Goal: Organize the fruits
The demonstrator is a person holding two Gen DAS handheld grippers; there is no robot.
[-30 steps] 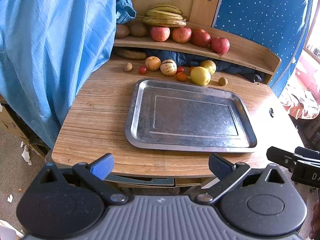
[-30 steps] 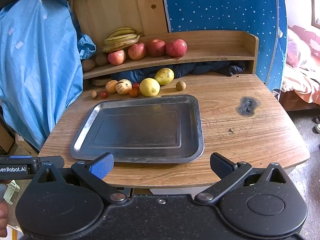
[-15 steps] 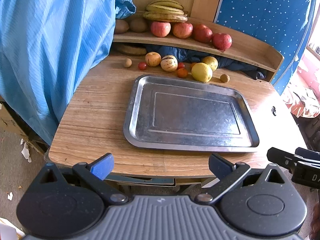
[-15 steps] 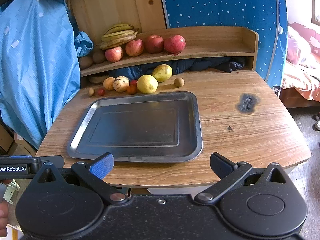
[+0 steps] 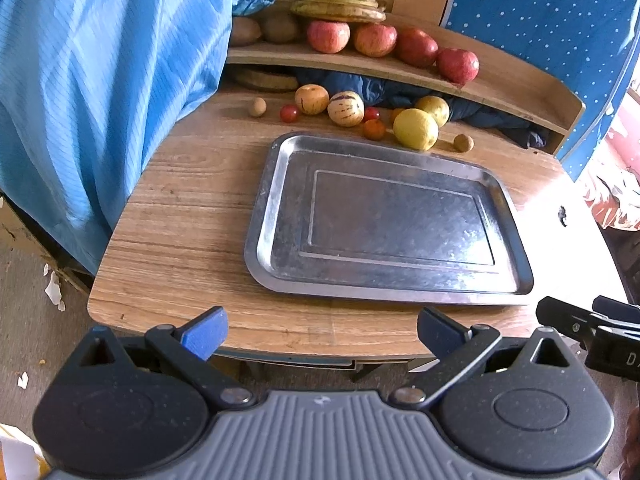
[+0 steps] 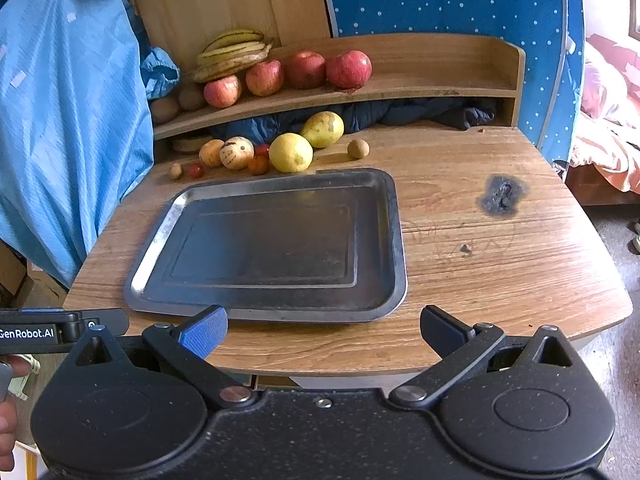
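Behind the bare rectangular steel tray (image 6: 394,240), loose yellow and red fruits (image 6: 291,152) await sorting; left gripper (image 5: 320,330) and right gripper (image 6: 323,328) hover spread wide, empty.

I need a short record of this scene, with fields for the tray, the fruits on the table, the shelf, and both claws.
tray: metal tray, nothing in it
table fruits: lemon, pear, striped melon, small tomatoes, all behind the tray
shelf: four apples, bananas
left claw: open, holds nothing
right claw: open, holds nothing
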